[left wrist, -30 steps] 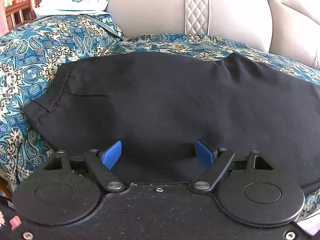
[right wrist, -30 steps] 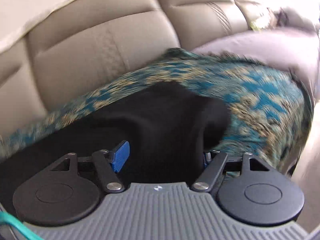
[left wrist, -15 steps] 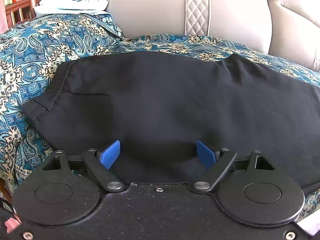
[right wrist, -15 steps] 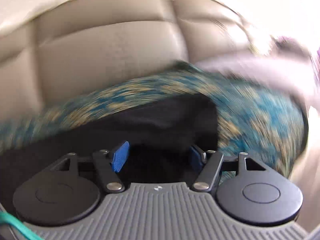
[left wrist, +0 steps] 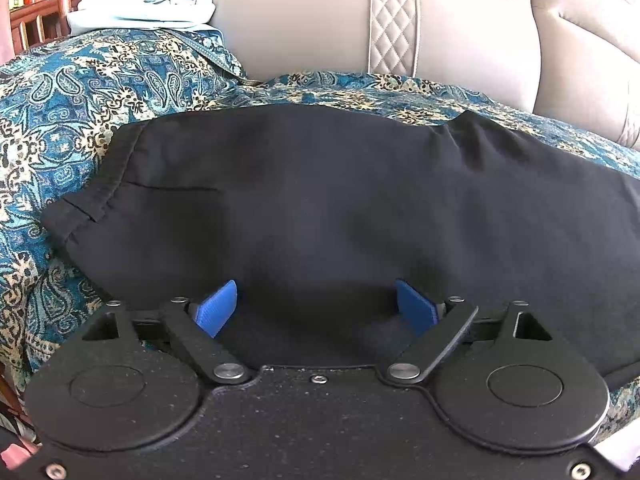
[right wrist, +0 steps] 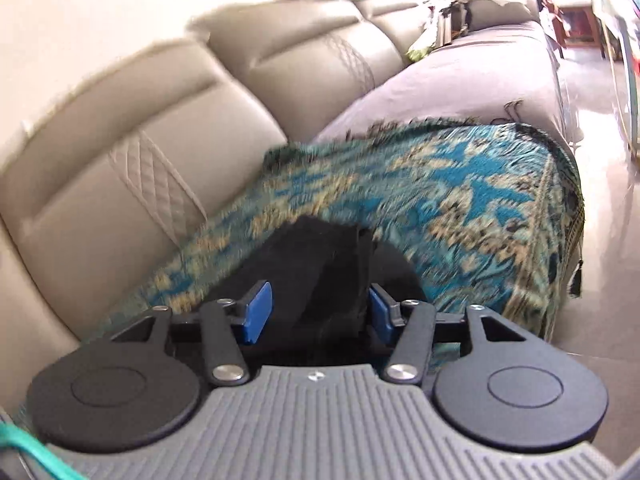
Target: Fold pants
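Black pants (left wrist: 320, 200) lie flat across a teal paisley throw (left wrist: 72, 120) on the sofa seat, waistband to the left. My left gripper (left wrist: 316, 308) is open, its blue pads wide apart just above the near edge of the pants. In the right wrist view my right gripper (right wrist: 316, 312) has its blue pads around a bunched end of the pants (right wrist: 320, 264), lifted off the teal throw (right wrist: 460, 200). The jaws stand partly closed, with cloth filling the gap between them.
Beige leather sofa backrest (left wrist: 360, 32) runs behind the pants. Folded pale clothes (left wrist: 152, 8) sit at the far left on the throw. A grey-covered seat (right wrist: 460, 80) lies beyond the throw, and tiled floor (right wrist: 600, 160) is to the right.
My right gripper has narrowed its jaws on the pants end and swung up and around with it. My left gripper has stayed nearly still and open.
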Demonstrator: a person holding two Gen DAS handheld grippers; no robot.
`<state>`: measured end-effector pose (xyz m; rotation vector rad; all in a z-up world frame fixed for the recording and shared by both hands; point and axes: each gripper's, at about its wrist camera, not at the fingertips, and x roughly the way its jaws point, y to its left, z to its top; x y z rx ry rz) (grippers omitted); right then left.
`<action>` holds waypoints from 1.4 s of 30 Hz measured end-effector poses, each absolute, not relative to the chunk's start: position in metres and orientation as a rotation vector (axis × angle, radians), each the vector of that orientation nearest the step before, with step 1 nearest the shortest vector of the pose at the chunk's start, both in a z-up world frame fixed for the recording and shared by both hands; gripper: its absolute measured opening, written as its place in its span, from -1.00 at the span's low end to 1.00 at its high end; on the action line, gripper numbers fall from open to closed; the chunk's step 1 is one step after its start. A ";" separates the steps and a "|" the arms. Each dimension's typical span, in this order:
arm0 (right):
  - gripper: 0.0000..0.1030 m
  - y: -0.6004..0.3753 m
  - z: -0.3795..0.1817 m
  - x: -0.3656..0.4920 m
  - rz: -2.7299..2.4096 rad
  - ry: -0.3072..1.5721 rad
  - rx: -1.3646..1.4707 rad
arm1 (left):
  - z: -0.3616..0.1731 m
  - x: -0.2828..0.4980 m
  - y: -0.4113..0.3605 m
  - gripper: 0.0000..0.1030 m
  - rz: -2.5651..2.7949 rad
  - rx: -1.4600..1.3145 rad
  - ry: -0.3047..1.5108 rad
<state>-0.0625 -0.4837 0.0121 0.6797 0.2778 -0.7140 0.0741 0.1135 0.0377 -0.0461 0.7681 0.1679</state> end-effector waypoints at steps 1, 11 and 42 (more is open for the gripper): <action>0.22 -0.490 0.013 -0.074 -0.710 0.236 0.716 | 0.038 0.074 0.114 0.70 0.165 -0.045 0.767; 0.22 -0.529 0.009 -0.128 -0.791 0.303 0.841 | 0.037 0.073 0.115 0.70 0.157 -0.041 0.762; -0.70 -0.536 0.001 -0.118 -0.802 0.294 0.796 | 0.050 0.067 0.094 0.53 0.123 0.014 0.736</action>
